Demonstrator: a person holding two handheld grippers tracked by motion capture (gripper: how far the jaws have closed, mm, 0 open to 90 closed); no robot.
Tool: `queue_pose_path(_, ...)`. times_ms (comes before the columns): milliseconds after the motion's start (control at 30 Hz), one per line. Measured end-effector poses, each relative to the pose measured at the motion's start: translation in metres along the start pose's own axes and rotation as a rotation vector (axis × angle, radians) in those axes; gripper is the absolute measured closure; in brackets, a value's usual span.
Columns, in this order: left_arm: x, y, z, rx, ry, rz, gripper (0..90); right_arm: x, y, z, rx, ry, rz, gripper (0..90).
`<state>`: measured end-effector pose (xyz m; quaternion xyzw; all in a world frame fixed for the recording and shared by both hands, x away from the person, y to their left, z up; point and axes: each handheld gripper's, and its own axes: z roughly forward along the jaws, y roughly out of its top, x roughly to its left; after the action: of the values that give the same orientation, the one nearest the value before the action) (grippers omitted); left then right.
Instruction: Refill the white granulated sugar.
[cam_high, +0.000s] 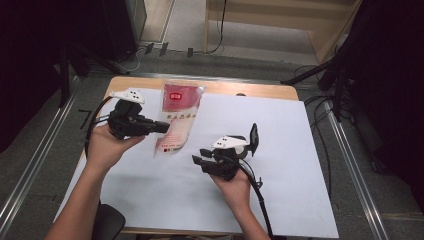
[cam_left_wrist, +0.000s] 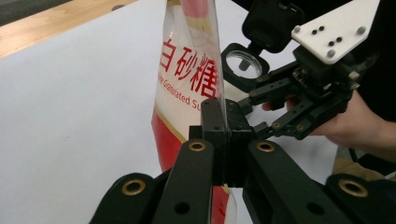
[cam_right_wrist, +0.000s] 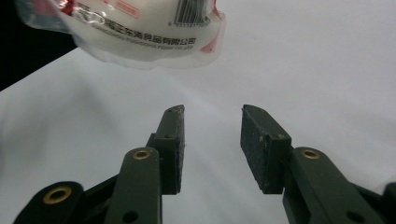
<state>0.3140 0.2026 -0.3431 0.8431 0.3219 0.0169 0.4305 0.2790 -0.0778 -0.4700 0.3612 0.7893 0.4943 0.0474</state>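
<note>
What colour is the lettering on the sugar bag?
Red, on the clear and white sugar bag; the left gripper view shows it best.

1 sugar bag (cam_high: 176, 117) (red/white), 2 grippers, 1 white sheet (cam_high: 280, 150), 1 table (cam_high: 220, 87)

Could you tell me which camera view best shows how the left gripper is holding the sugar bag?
The left gripper view: its jaws close flat on the edge of the sugar bag. The high view shows the left gripper pinching the bag's side above the table. The right gripper view shows just the bag's bottom.
</note>
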Motion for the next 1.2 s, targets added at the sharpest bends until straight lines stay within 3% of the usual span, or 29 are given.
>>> queue_pose_path(133,0.011,-0.003,0.002,-0.01,0.004,-0.033,90.0,-0.005,0.001,-0.004,0.02,0.031,0.013,59.9)
queue_pose_path(333,0.023,-0.004,0.009,-0.007,0.02,-0.051,90.0,-0.008,-0.001,-0.012,0.039,0.05,-0.042,59.7)
queue_pose_path(500,0.033,0.001,0.019,-0.021,0.008,-0.048,90.0,-0.012,-0.001,-0.021,0.039,0.071,-0.071,59.3)
queue_pose_path(633,0.045,0.004,0.036,-0.029,-0.016,-0.069,90.0,-0.016,-0.001,-0.032,0.038,0.085,-0.073,58.1)
queue_pose_path(800,0.056,0.006,0.058,-0.017,0.002,-0.06,90.0,-0.018,-0.002,-0.045,0.033,0.082,-0.078,57.7)
queue_pose_path(933,0.064,0.001,0.072,0.02,-0.014,-0.065,90.0,-0.02,-0.006,-0.049,0.045,0.091,-0.066,57.5)
queue_pose_path(967,0.067,-0.001,0.075,0.008,-0.035,-0.058,90.0,-0.021,-0.007,-0.049,0.048,0.09,-0.067,57.4)
queue_pose_path(1033,0.068,-0.002,0.075,-0.006,-0.053,-0.059,90.0,-0.022,-0.009,-0.05,0.056,0.097,-0.07,57.3)
queue_pose_path(1200,0.064,-0.008,0.069,0.009,-0.028,-0.019,90.0,-0.023,-0.016,-0.054,0.044,0.091,-0.068,57.2)
